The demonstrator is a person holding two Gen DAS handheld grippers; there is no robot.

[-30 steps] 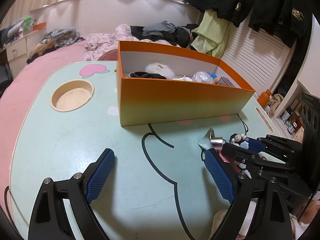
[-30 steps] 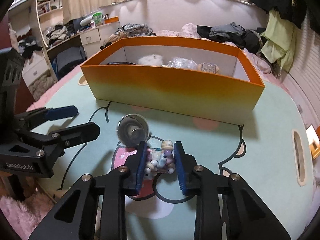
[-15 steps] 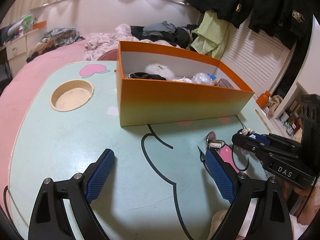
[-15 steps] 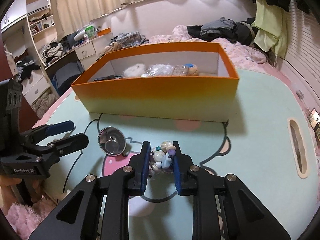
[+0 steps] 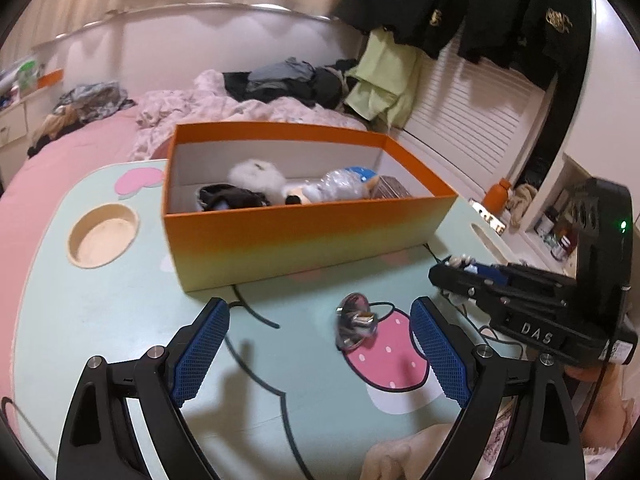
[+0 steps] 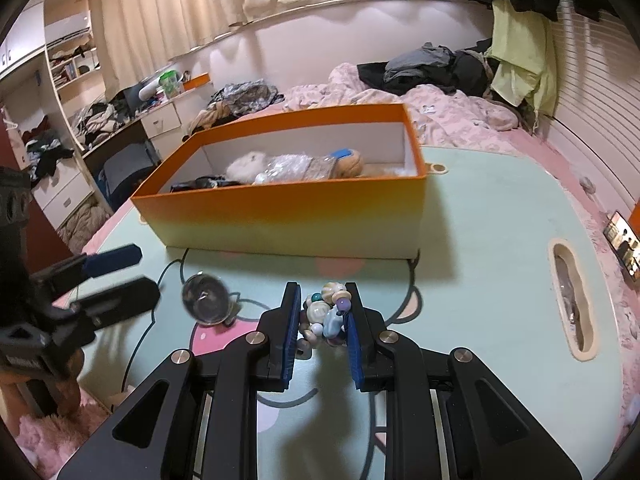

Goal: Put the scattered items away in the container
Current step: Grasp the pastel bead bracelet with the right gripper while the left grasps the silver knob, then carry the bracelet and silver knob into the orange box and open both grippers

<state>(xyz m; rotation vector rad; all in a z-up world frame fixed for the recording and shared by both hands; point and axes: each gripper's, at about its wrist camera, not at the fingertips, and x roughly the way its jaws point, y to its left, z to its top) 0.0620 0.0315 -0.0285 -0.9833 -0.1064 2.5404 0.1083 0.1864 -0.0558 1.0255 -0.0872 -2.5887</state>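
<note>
An orange box (image 5: 304, 236) (image 6: 280, 220) stands on the pale green table (image 5: 100, 320) and holds a white fluffy thing (image 5: 256, 176), a dark cloth, a clear bag and other items. My right gripper (image 6: 323, 316) is shut on a bunch of coloured beads (image 6: 326, 312), lifted just above the table in front of the box; from the left wrist it shows at the right (image 5: 460, 268). A small shiny metal cup (image 5: 354, 326) (image 6: 206, 300) lies on the table. My left gripper (image 5: 320, 344) is open, its blue pads either side of the cup and short of it.
A round recess (image 5: 103, 236) is sunk in the table left of the box, and a slot (image 6: 570, 312) at the table's right. A pink bed with heaped clothes (image 6: 420, 64) lies behind. Shelves and drawers (image 6: 64, 128) stand to the left.
My right gripper has lifted the beads off the table and swung right. My left gripper has shifted right, so the metal cup now sits between its open fingers.
</note>
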